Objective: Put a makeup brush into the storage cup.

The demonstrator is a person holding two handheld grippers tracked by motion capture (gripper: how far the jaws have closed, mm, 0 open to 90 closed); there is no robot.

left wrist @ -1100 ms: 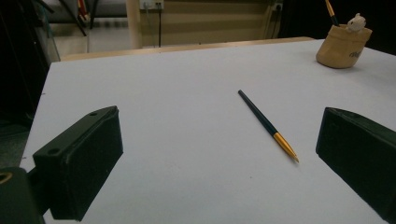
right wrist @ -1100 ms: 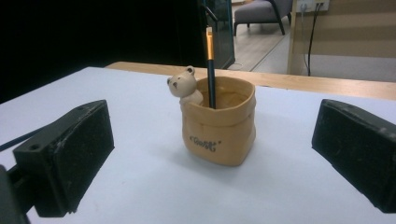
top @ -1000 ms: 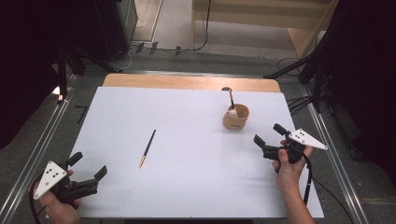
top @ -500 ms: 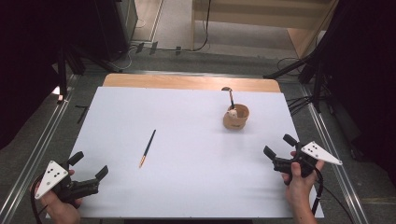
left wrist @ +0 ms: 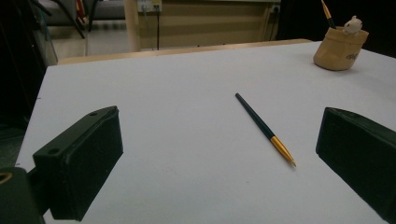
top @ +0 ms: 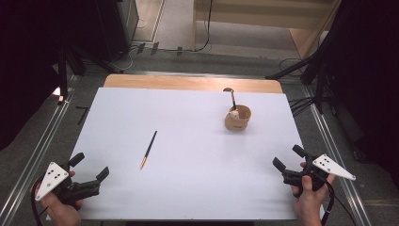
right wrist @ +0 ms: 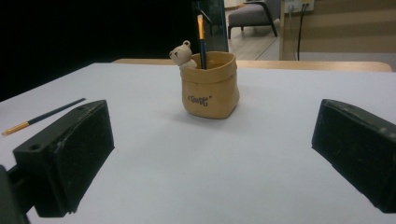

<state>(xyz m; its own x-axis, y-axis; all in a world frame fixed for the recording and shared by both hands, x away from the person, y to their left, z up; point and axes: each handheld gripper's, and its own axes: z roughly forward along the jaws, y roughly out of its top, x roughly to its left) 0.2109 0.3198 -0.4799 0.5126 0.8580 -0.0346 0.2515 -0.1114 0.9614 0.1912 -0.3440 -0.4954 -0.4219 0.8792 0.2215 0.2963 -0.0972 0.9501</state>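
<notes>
A dark brush with a gold end (top: 148, 149) (left wrist: 264, 129) (right wrist: 43, 116) lies loose on the white table sheet (top: 188, 188), left of centre. A tan bag-shaped holder (top: 237, 118) (left wrist: 339, 49) (right wrist: 209, 85) with a small bear figure (right wrist: 182, 55) on its rim stands at the back right and holds another brush (right wrist: 201, 40) upright. My left gripper (top: 89, 167) (left wrist: 219, 163) rests at the front left corner, open, nothing between its jaws. My right gripper (top: 289, 157) (right wrist: 212, 161) sits at the front right, open and facing the holder.
The wooden table edge (top: 188, 83) shows beyond the sheet at the back. Metal rails (top: 37, 155) run along both sides of the table. Dark stands and cables (top: 310, 75) crowd the floor at the back right.
My right gripper has drawn back toward the front right corner, away from the holder. The left gripper has hardly moved. Both brushes and the holder stay put.
</notes>
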